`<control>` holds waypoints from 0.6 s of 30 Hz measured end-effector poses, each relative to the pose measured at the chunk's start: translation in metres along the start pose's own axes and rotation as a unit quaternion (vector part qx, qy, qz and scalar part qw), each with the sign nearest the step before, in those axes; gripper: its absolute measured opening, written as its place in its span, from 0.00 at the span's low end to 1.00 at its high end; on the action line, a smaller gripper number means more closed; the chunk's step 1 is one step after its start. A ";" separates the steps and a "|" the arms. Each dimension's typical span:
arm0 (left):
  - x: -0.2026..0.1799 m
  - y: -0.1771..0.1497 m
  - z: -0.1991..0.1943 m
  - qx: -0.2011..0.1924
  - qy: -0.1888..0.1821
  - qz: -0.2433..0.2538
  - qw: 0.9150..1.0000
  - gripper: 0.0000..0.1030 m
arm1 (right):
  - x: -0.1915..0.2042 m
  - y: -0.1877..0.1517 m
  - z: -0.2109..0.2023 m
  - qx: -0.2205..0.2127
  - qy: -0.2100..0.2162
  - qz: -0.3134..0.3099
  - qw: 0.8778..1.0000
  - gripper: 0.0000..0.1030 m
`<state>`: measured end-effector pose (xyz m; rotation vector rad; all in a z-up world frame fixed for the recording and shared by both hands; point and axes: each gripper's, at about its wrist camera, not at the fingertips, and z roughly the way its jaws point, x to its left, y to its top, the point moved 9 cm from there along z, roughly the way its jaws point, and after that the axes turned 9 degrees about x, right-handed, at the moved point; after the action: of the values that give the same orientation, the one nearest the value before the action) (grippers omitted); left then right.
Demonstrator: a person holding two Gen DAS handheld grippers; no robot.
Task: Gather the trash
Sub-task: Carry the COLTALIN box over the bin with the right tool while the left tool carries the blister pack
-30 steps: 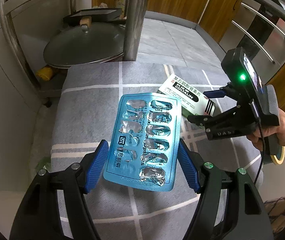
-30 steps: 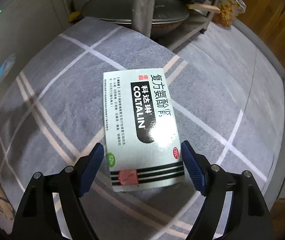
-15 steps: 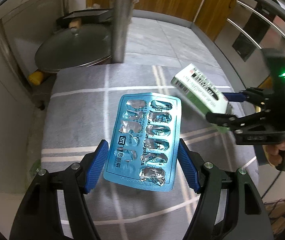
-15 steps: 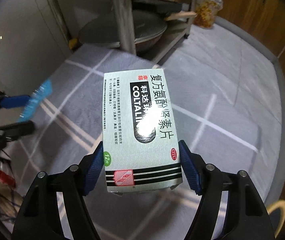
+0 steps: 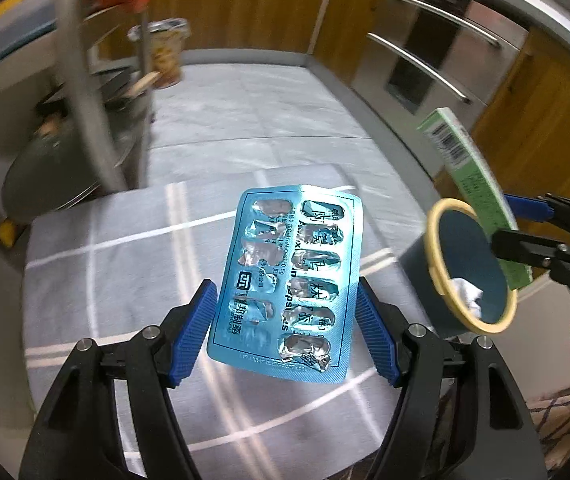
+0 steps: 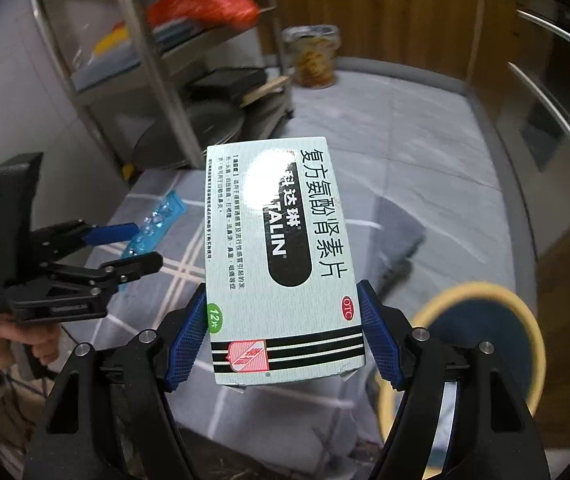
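A blue blister pack (image 5: 287, 284) is clamped between the blue pads of the left tool (image 5: 287, 312), held in the air above the grey checked mat (image 5: 125, 264). A white-green medicine box (image 6: 281, 256) is gripped by the right tool (image 6: 285, 336) — beside the yellow-rimmed bin (image 5: 441, 248), crumpled white paper seen inside.

A grey checked mat (image 5: 133, 280) is spread on the tiled floor (image 5: 245, 112); a yellow-rimmed bin (image 5: 470, 268) is stood by its right edge.
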<state>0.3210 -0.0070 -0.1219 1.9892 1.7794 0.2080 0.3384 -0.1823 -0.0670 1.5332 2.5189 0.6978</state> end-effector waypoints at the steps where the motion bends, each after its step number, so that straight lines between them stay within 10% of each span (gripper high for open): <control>1: -0.010 0.001 0.001 0.000 -0.001 0.008 1.000 0.67 | -0.010 -0.007 -0.008 -0.006 0.000 0.012 1.000 0.71; 18: -0.166 0.027 0.021 0.003 -0.028 0.115 0.993 0.67 | -0.130 -0.074 -0.051 -0.018 -0.043 0.110 0.993 0.71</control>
<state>0.3289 -0.1743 -0.0974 2.1809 1.5174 0.2185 0.3248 -0.3395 -0.0720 1.8066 2.2849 0.6831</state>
